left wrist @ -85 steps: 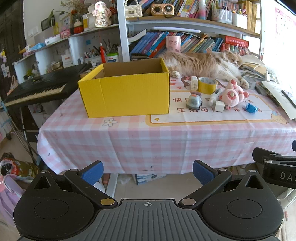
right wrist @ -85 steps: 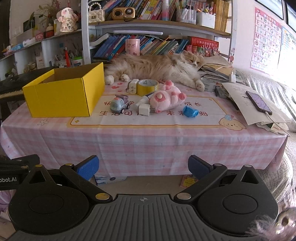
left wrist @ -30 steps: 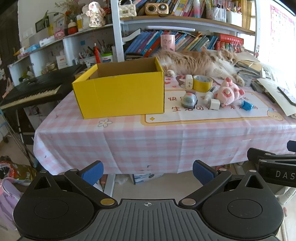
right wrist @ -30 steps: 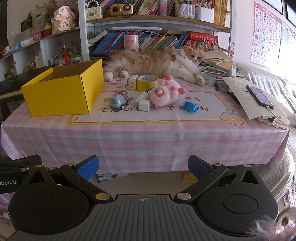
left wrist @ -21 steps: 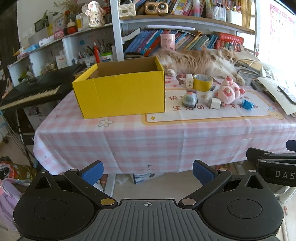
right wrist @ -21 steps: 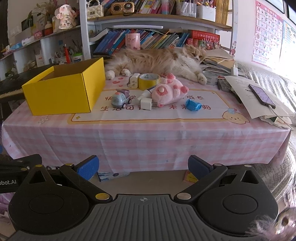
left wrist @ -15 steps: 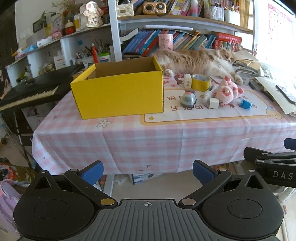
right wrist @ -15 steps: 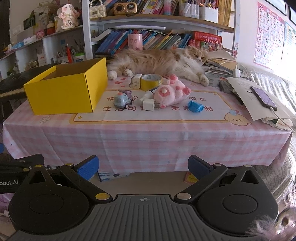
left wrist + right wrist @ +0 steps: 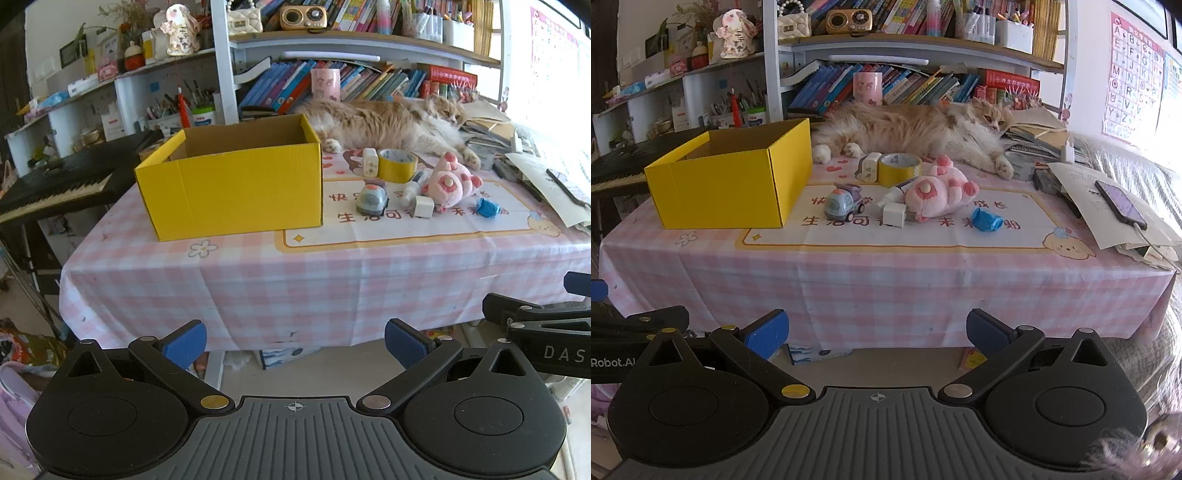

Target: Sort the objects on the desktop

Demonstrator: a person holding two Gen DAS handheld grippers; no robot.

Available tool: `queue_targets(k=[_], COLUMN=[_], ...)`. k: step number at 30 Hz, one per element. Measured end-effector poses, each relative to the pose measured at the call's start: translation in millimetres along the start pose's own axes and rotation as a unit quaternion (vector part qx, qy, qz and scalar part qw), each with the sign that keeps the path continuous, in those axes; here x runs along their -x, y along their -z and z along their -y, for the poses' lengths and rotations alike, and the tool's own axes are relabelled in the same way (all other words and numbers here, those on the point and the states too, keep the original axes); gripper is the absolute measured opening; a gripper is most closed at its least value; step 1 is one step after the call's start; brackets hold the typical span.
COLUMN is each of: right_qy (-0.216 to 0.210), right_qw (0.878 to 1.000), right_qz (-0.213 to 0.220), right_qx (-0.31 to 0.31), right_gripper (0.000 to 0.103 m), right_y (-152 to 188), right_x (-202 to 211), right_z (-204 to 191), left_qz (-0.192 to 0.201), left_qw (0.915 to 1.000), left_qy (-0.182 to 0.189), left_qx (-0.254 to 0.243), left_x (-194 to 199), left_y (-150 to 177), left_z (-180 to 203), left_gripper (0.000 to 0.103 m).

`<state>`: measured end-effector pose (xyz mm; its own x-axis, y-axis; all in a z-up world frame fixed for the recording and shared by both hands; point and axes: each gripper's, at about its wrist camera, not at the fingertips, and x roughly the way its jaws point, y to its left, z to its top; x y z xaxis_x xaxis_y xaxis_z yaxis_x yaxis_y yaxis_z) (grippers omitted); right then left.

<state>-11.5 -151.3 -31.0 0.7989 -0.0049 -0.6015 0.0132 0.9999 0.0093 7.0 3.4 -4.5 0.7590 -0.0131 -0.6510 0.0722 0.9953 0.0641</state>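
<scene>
An open yellow cardboard box (image 9: 232,192) (image 9: 731,184) stands on the left of the pink checked table. Right of it lie a small toy car (image 9: 844,203), a white cube (image 9: 894,214), a pink plush pig (image 9: 936,195), a blue wrapped item (image 9: 987,219), a yellow tape roll (image 9: 899,168) and a small white block (image 9: 868,170). My left gripper (image 9: 295,341) and right gripper (image 9: 877,332) are both open and empty, held low in front of the table's front edge, well short of the objects.
A long-haired orange cat (image 9: 916,129) lies along the back of the table. Papers and a phone (image 9: 1121,203) lie at the right edge. A keyboard (image 9: 55,184) stands to the left, bookshelves behind. The right gripper's body shows in the left view (image 9: 539,339).
Both grippers have risen slightly and edged towards the table, so more of the tabletop shows. Nothing on the table has moved; both stay open.
</scene>
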Motion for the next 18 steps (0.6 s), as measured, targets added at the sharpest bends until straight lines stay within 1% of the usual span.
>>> queue_targets(k=[13,18], right_qy=[-0.01,-0.006], right_qw=[1.0,1.0], right_qz=[0.004,0.006], right_qx=[-0.007,-0.002], right_gripper=[0.103,0.103], right_y=[0.5,0.9], right_x=[2.0,3.6], right_z=[-2.1,-5.4], left_qz=[-0.003,-0.006], left_qw=[1.0,0.9999], left_qy=[0.005,0.008], left_qx=[0.0,-0.001], left_x=[-2.6,-4.5], left_y=[0.2,0.8], left_z=[-4.8,-5.5], left_gripper=[0.103,0.103])
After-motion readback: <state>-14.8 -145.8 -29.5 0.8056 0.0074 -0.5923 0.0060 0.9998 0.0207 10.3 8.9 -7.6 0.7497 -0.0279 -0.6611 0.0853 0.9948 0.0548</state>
